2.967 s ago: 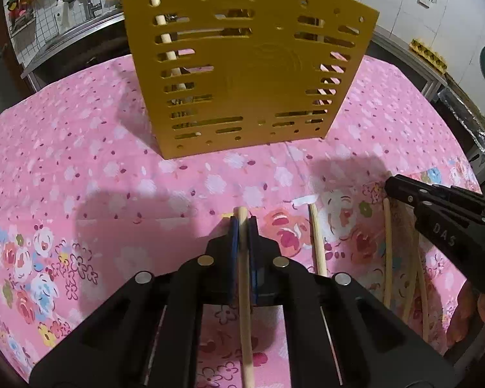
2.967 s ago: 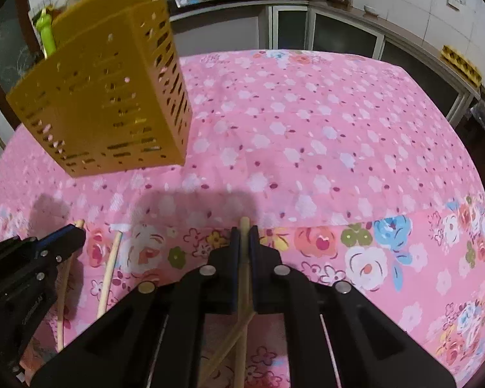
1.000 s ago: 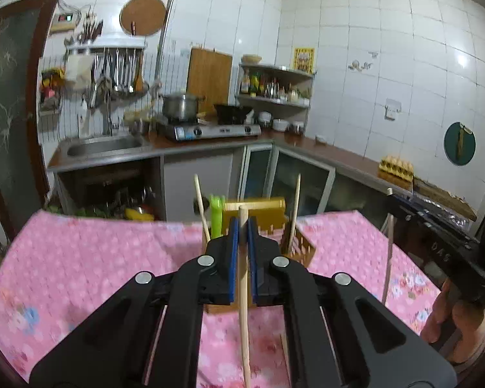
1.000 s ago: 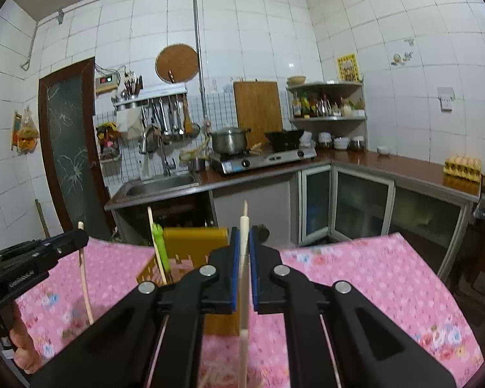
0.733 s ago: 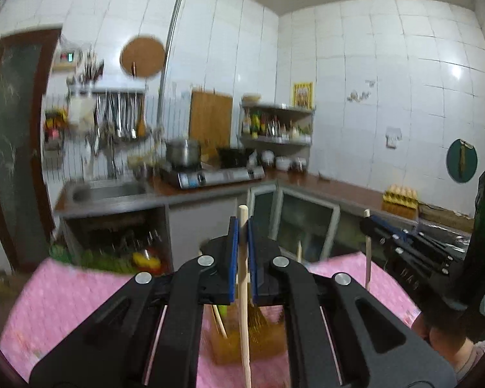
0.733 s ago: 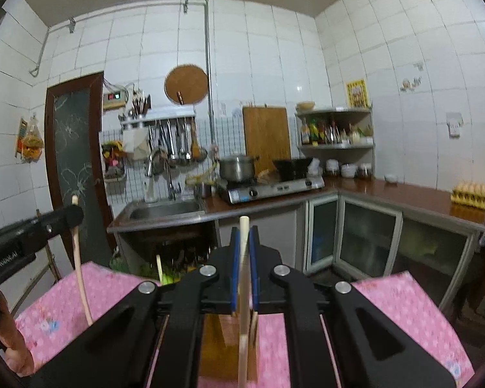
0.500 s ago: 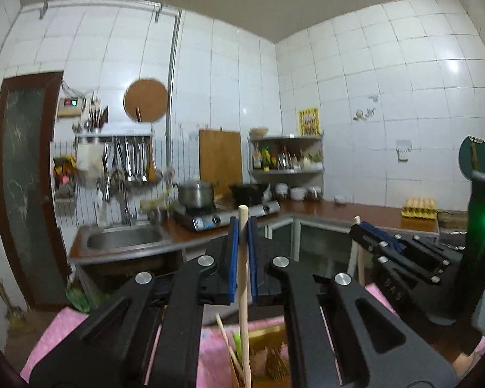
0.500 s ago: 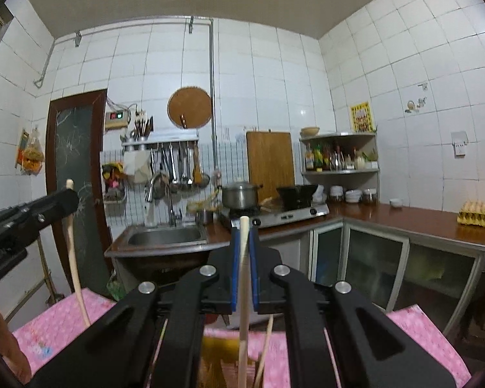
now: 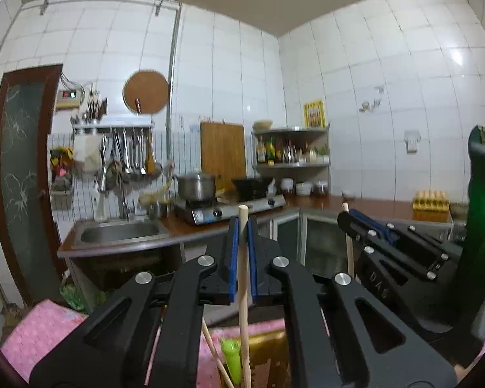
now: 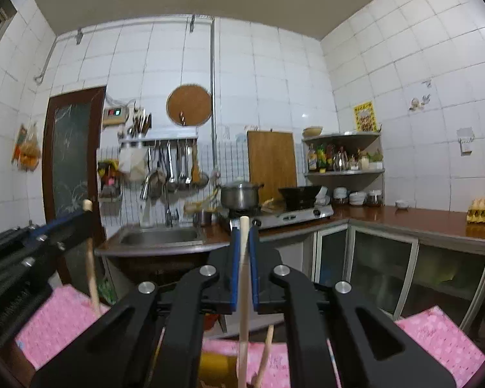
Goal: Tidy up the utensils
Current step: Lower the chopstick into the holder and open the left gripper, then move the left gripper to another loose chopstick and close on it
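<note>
My left gripper (image 9: 242,223) is shut on a wooden chopstick (image 9: 243,291) that hangs straight down between its blue pads. Below it the yellow utensil holder (image 9: 268,349) shows at the bottom edge, with a green utensil (image 9: 231,360) and another chopstick (image 9: 215,355) in it. My right gripper (image 10: 244,226) is shut on a second wooden chopstick (image 10: 243,307), also upright, above the yellow holder (image 10: 216,370). Each gripper appears in the other's view: the right gripper (image 9: 347,215) at the right, the left gripper (image 10: 84,215) at the left, both level and high above the table.
The pink flowered tablecloth (image 10: 58,323) shows only at the bottom edges. Behind it run a kitchen counter with a sink (image 9: 119,231), a gas stove with a pot (image 10: 241,195), a rack of hanging ladles (image 10: 171,168) and a corner shelf (image 10: 342,158).
Both grippers rose from the table with their chopsticks, tilted up to level and came over the yellow holder, which has slid to the bottom edge of both views.
</note>
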The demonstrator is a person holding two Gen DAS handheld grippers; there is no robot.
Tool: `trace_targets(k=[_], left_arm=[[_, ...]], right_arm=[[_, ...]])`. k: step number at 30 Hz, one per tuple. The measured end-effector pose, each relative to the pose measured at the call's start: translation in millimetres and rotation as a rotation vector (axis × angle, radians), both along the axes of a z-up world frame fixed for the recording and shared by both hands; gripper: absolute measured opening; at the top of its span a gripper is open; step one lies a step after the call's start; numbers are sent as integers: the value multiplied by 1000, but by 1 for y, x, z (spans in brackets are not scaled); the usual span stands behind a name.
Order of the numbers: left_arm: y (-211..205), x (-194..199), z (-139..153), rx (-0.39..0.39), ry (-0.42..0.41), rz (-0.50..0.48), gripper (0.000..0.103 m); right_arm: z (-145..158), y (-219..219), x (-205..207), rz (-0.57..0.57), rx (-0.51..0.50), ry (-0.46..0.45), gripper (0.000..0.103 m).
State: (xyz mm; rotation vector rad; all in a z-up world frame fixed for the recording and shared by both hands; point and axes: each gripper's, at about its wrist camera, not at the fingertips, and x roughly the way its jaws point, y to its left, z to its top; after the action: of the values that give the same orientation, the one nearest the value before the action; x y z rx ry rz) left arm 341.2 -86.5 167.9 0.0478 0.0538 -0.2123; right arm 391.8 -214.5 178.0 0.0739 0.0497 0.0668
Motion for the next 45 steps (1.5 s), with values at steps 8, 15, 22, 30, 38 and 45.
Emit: trace_targets(k=[8, 15, 22, 30, 38, 45], left_arm=[[14, 17, -52, 11, 121, 20, 5], [23, 17, -74, 19, 200, 45, 5], [36, 14, -79, 2, 289, 58, 19], [50, -24, -67, 11, 325, 76, 72], [60, -61, -79, 11, 374, 59, 94], [58, -79, -94, 5, 449, 11, 98]], right_arm=[[-48, -5, -8, 37, -22, 85, 6], [-71, -7, -16, 40, -30, 154, 6], [-70, -11, -33, 63, -38, 226, 7], [-58, -27, -65, -1, -12, 300, 47], [-70, -58, -113, -119, 29, 403, 47], [-92, -79, -146, -177, 49, 493, 53]])
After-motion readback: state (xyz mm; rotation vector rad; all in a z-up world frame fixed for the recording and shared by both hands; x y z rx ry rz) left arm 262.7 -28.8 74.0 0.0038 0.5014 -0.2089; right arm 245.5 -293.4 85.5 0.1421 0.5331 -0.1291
